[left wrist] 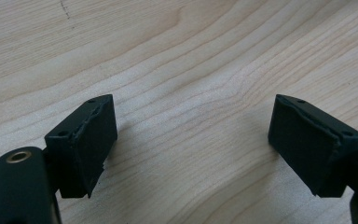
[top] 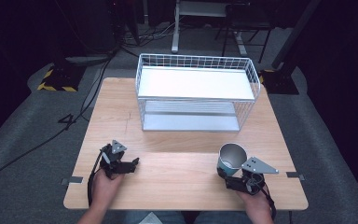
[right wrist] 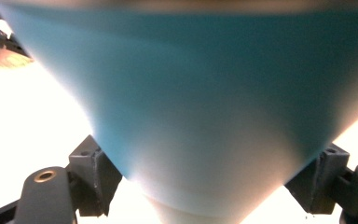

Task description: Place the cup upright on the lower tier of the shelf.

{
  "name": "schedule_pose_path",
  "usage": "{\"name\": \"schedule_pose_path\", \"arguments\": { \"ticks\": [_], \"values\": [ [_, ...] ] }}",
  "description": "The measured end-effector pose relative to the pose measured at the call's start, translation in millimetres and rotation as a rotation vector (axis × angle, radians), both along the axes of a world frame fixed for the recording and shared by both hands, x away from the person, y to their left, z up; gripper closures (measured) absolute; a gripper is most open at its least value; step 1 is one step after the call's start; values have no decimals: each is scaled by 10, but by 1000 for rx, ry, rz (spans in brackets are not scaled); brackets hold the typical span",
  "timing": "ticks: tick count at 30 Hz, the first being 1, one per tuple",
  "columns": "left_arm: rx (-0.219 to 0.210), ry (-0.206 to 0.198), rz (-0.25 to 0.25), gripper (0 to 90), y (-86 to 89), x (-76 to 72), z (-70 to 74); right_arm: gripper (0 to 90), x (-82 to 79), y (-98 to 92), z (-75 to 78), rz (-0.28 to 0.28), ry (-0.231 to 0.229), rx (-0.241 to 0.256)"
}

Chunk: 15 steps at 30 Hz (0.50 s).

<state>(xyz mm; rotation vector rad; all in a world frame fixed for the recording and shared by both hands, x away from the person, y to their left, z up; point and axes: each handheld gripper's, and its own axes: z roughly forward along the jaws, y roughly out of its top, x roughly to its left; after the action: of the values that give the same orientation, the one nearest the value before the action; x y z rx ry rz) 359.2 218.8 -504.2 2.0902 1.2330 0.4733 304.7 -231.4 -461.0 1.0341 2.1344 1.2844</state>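
Looking down from the high view, the wooden desk (top: 182, 172) carries a white wire rack (top: 196, 91) at its far side, with a white top shelf and a lower shelf, both bare. Near the front right edge, a teal cup (top: 231, 158) with a shiny metallic inside is tilted, its mouth turned up toward the camera; nothing can be seen inside it. The right gripper (top: 238, 179) sits at the cup's base, held by a hand (top: 256, 203). The left gripper (top: 129, 164) lies well apart at the front left, low over the wood, in the other hand (top: 103, 184).

From the left gripper view, the left gripper (left wrist: 192, 135) has its jaws spread wide apart, with bare wood grain between them.

From the right gripper view, the cup (right wrist: 200, 102) looms close, blurred teal fading to pale at its narrow base. The right gripper (right wrist: 205, 186) has its jaws clamped against either side of that base. No writing can be read on the cup.
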Motion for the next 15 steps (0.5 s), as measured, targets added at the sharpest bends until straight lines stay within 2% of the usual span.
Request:
{"name": "schedule_pose_path", "arguments": {
  "ticks": [11, 15],
  "values": [
    [2, 1, -2, 160, 2, 0, 1, 234, 286, 65, 222, 5, -22, 13],
    [2, 1, -1, 160, 1, 0, 1, 233, 412, 85, 267, 2, -7, 9]
  ]
}}
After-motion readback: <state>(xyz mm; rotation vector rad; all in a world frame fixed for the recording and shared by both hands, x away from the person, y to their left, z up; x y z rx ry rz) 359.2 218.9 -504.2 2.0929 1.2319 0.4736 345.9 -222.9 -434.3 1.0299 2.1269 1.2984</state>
